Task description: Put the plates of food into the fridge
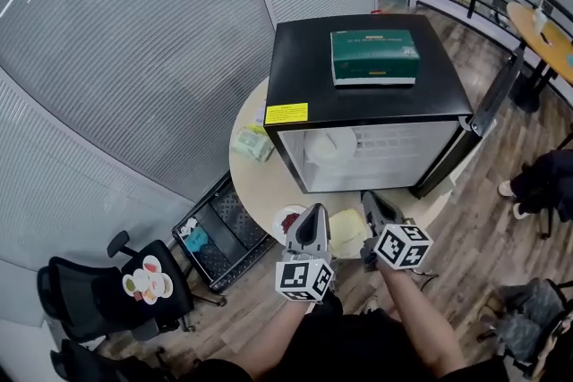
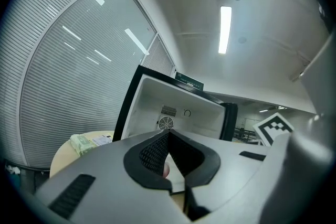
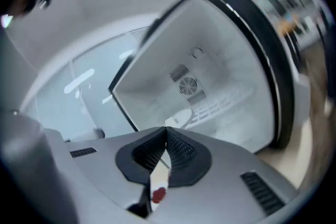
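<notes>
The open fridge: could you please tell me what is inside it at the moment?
One white plate rests on the wire shelf, towards the left. Whether it carries food, and what lies under the shelf, cannot be seen.

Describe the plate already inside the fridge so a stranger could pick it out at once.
Start at the black cube-shaped mini fridge standing open on the round beige table. On its white wire shelf, at the left, lies a round white plate. It is the only plate inside; the plate of red food sits outside on the table.
</notes>
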`<state>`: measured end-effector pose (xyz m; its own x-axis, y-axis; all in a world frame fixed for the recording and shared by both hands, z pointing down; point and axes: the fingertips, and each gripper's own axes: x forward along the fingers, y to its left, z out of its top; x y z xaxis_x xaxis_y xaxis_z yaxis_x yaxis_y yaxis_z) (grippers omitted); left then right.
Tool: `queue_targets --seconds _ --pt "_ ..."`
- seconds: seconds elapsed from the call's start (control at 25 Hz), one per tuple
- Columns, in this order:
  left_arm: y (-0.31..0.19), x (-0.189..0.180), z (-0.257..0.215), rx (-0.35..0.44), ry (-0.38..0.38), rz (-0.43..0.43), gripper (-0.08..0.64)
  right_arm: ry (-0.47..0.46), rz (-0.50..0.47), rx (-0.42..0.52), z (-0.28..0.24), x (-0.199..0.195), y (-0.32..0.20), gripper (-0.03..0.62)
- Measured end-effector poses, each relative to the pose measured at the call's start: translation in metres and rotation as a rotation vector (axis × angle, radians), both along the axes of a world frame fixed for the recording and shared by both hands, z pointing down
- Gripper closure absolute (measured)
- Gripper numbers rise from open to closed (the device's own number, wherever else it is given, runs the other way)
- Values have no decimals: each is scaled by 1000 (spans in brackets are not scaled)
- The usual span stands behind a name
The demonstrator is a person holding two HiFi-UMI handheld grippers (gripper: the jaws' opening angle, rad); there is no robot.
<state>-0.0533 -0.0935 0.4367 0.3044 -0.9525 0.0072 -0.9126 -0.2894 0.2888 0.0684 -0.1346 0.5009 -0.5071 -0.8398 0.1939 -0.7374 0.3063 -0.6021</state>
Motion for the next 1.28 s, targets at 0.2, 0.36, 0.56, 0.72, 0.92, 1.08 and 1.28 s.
queue_targets --seconds 0.2,0.36,0.56,0.72,0.92,1.08,1.28 --pt "44 23 -4 3 -11 -10 556 499 -5 319 -31 34 70 583" --pt "82 41 0 -12 -25 -19 557 538 18 362 -41 58 116 584" --pt "114 62 -1 -20 -33 -22 557 484 13 349 -47 76 149 584" --pt "132 71 -3 -15 -32 11 556 469 7 331 -39 76 164 584" --pt "135 66 3 -22 -24 26 557 449 22 317 -35 67 162 584" --pt "131 56 2 -14 -29 11 557 442 36 314 -38 64 158 584" --pt "124 41 -4 30 -45 7 556 273 43 260 -27 60 154 584"
